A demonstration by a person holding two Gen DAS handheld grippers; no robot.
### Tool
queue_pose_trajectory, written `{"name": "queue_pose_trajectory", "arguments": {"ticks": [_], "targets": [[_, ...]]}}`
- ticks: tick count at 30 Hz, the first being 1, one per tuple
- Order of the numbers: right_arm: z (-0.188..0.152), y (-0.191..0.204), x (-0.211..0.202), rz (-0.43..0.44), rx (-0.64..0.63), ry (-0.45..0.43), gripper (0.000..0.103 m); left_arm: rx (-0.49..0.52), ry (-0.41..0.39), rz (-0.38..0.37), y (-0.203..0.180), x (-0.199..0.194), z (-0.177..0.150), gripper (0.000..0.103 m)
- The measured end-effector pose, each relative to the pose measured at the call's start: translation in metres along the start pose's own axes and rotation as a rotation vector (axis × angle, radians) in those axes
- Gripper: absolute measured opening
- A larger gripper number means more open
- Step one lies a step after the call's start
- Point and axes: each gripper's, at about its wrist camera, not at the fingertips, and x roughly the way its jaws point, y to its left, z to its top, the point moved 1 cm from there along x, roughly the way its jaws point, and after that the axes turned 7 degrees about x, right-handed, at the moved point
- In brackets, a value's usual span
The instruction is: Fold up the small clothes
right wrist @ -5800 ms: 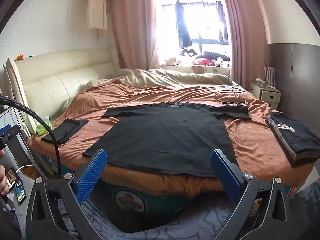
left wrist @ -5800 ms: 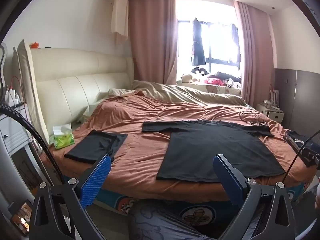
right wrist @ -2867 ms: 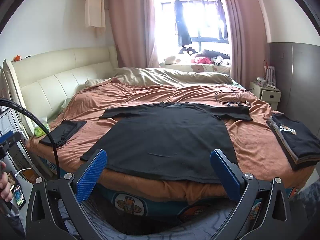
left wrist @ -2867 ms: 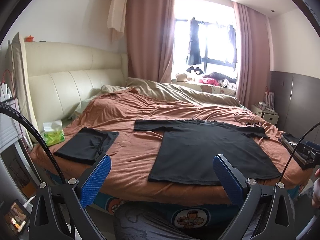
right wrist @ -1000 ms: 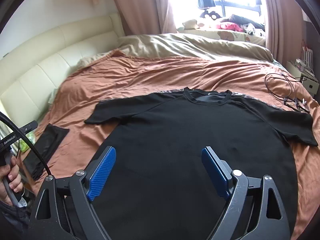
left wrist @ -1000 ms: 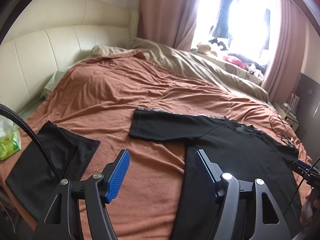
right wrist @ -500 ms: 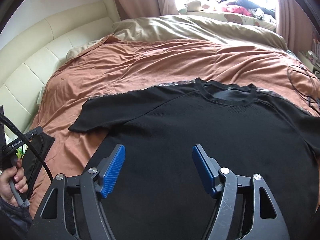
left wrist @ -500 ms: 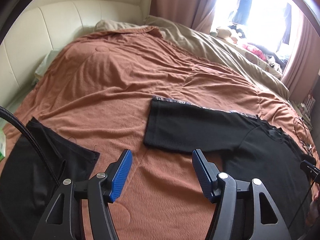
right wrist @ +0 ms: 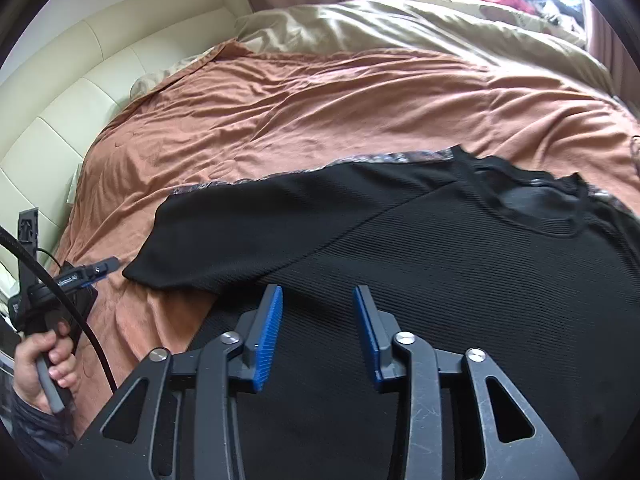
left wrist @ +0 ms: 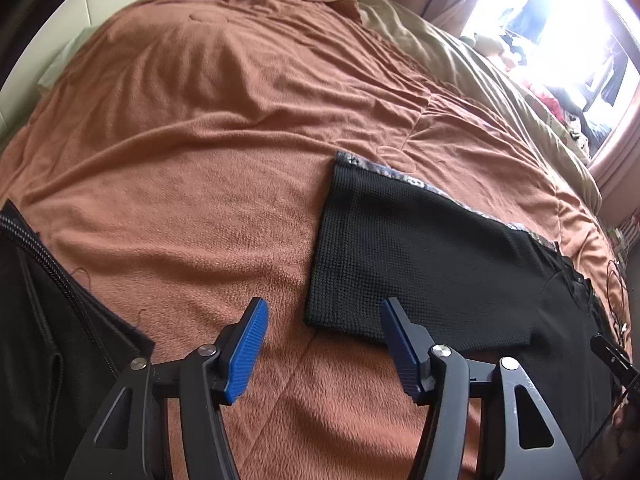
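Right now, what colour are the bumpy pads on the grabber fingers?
Bright blue pads on black fingers, clearest in the right wrist view.

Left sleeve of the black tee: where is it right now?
The left sleeve lies flat on the brown blanket, just beyond the left gripper, whose jaws are closing with nothing between them. In the right wrist view it points toward the headboard.

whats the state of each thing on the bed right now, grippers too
black t-shirt: spread flat, unfolded, sleeve out to the side
folded black garment: lying at the bed's edge
brown blanket: spread out, wrinkled
left hand-held gripper: closing, nothing gripped, above the sleeve's end
right hand-held gripper: closing, nothing gripped, over the shirt's body
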Motion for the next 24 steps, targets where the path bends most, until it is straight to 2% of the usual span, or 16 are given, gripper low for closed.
{"name": "queue_pose_trajectory", "arguments": {"ticks": [4, 7, 10, 11, 12, 24], "targets": [[0.007, 0.005, 0.019, 0.031, 0.009, 0.028, 0.026, -0.002, 0.03, 0.007, 0.0, 0.015, 0.0, 0.058], [0.012, 0.006, 0.032, 0.045, 0.022, 0.042, 0.02, -0.015, 0.063, -0.005, 0.001, 0.029, -0.001, 0.049], [0.015, 0.005, 0.046, 0.064, 0.058, 0.06, 0.014, -0.007, 0.064, 0.013, -0.002, 0.031, -0.001, 0.025], [0.016, 0.004, 0.05, 0.073, 0.07, 0.067, 0.011, -0.005, 0.066, 0.006, -0.003, 0.031, 0.0, 0.013], [0.017, 0.005, 0.054, 0.076, 0.081, 0.071, 0.009, -0.006, 0.066, -0.006, -0.004, 0.03, 0.002, 0.008], [0.016, 0.009, 0.104, 0.146, 0.208, 0.148, 0.006, 0.078, -0.086, -0.037, -0.038, -0.025, 0.062, 0.007]]}}
